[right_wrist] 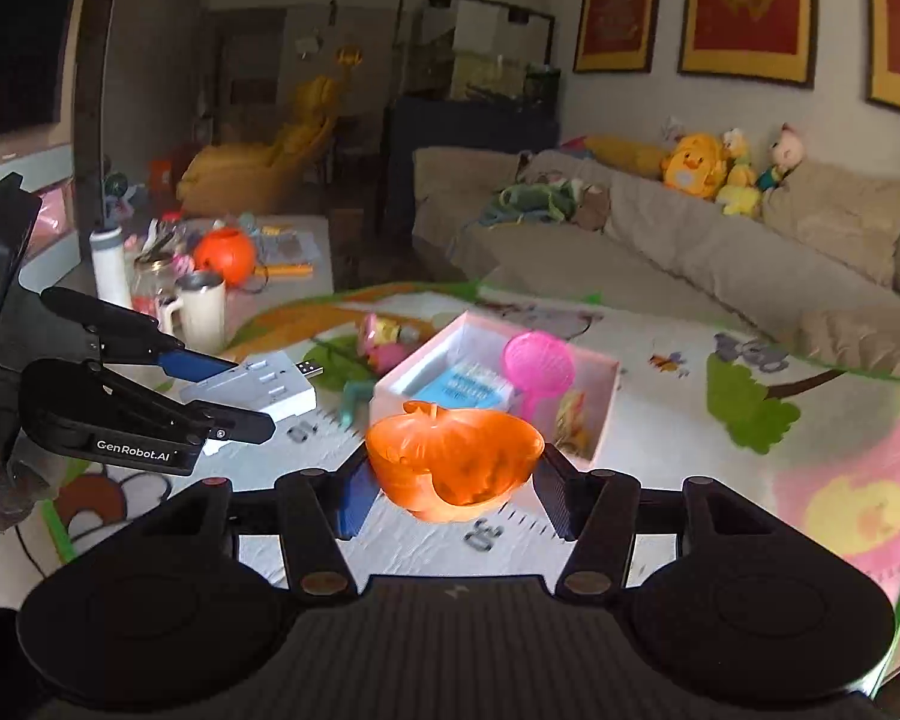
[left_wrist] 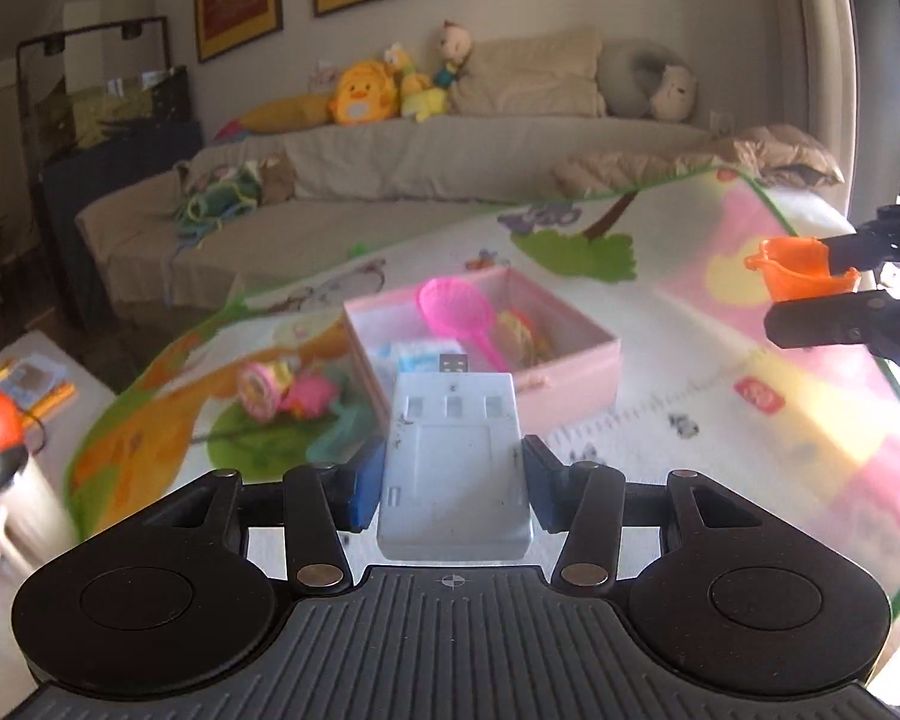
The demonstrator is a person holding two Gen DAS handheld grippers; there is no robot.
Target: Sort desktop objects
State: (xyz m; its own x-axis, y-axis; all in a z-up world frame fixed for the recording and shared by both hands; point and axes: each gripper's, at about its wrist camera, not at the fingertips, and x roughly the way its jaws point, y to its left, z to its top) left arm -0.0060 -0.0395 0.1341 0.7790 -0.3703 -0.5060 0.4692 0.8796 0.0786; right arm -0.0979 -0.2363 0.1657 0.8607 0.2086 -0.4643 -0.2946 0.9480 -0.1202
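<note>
My left gripper [left_wrist: 453,480] is shut on a white flat USB adapter [left_wrist: 453,456], its plug pointing forward, held above the play mat. In the right wrist view the same adapter [right_wrist: 270,390] sits between the left gripper's [right_wrist: 234,396] fingers. My right gripper [right_wrist: 450,480] is shut on an orange pumpkin-shaped cup [right_wrist: 453,459], also lifted off the mat. From the left wrist view that cup [left_wrist: 801,267] and right gripper [left_wrist: 810,294] hang at the far right. A pink box [left_wrist: 570,360] ahead holds a pink scoop [left_wrist: 453,306] and a blue pack [right_wrist: 462,387].
Small pink and yellow toys [left_wrist: 282,390] lie on the colourful play mat [left_wrist: 720,408] left of the box. A low table [right_wrist: 306,240] at the left carries a mug [right_wrist: 201,306], a white bottle [right_wrist: 109,267] and an orange pumpkin bucket [right_wrist: 225,255]. A sofa [left_wrist: 390,180] runs behind the mat.
</note>
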